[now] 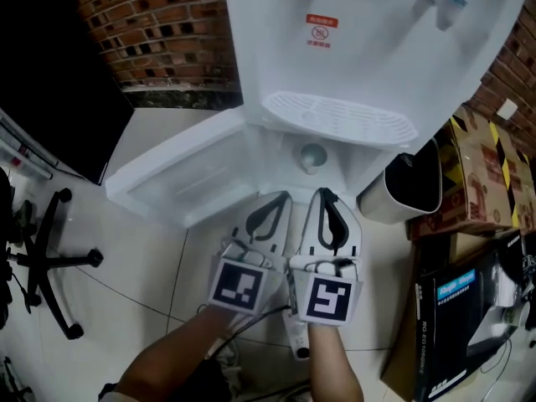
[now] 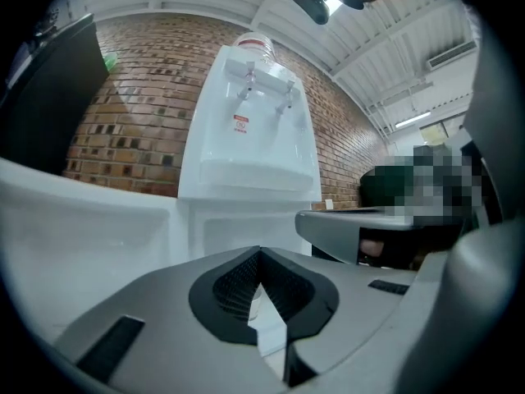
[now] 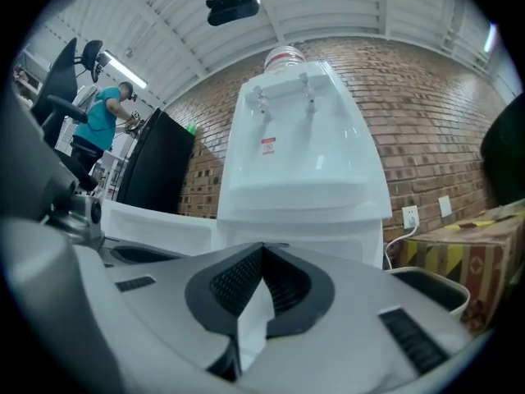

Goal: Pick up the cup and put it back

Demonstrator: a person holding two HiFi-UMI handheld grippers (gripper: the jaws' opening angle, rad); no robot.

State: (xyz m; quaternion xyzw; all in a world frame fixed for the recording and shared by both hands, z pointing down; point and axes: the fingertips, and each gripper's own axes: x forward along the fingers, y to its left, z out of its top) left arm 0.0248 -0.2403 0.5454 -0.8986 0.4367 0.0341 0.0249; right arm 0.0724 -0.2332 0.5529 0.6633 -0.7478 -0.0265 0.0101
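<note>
You hold two grippers: the left gripper (image 1: 281, 198) and the right gripper (image 1: 326, 194). You face one water dispenser (image 1: 368, 48) with two taps (image 3: 262, 98), one red label (image 1: 322, 32), one open door (image 1: 176, 174) and, probably, one cup (image 1: 312, 156). Around it you have one waste bin (image 1: 381, 201), two boxes (image 1: 481, 182), one wall socket (image 3: 413, 217) and one office chair base (image 1: 40, 258).

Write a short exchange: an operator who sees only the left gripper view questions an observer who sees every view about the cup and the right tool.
Operator: Where is the cup? I can't see it.
Observer: The head view shows it sitting in the water dispenser's open lower compartment.
Operator: Is the right tool open?
Observer: No; the right gripper view shows its jaws together, with nothing between them.
</note>
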